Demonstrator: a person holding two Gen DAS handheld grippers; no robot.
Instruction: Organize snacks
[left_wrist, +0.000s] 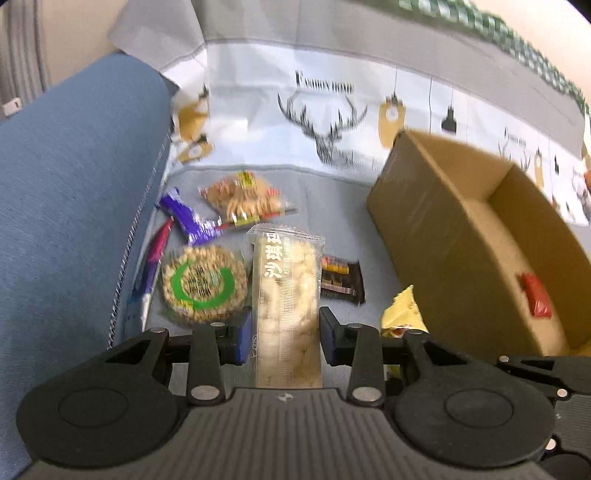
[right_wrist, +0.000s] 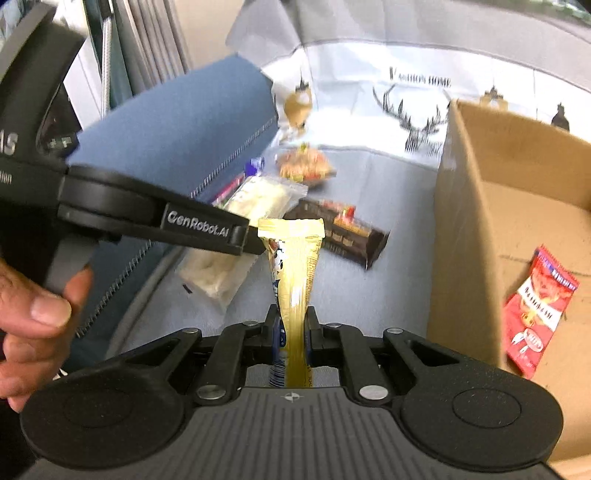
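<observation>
- Right now the cardboard box stands open on the grey-blue cushion, to the right of the loose snacks; its near wall rises just beside the right gripper.
- Inside the box lies one red packet, flat on the bottom near the right side; in the left wrist view the same red packet is the only thing seen on the box floor.
- The right gripper has its jaws nearly closed, pinching a gold packet that sticks out forward from between the pads, over the cushion and outside the box.
- The left gripper has its jaws set narrow on a long clear packet of pale snack; the blue pads sit against its two long sides.
- In the right wrist view the left gripper's arm crosses the picture with the clear packet below it, and a hand grips the handle at the left edge.
- On the cushion outside the box lie a round cake in a green-ringed wrapper, a bag of brown nuts or crackers, a purple wrapper, a dark brown bar and a yellow packet near the box wall.
- A blue armrest borders the snacks on the left, and a cloth printed with a deer head hangs behind them.
</observation>
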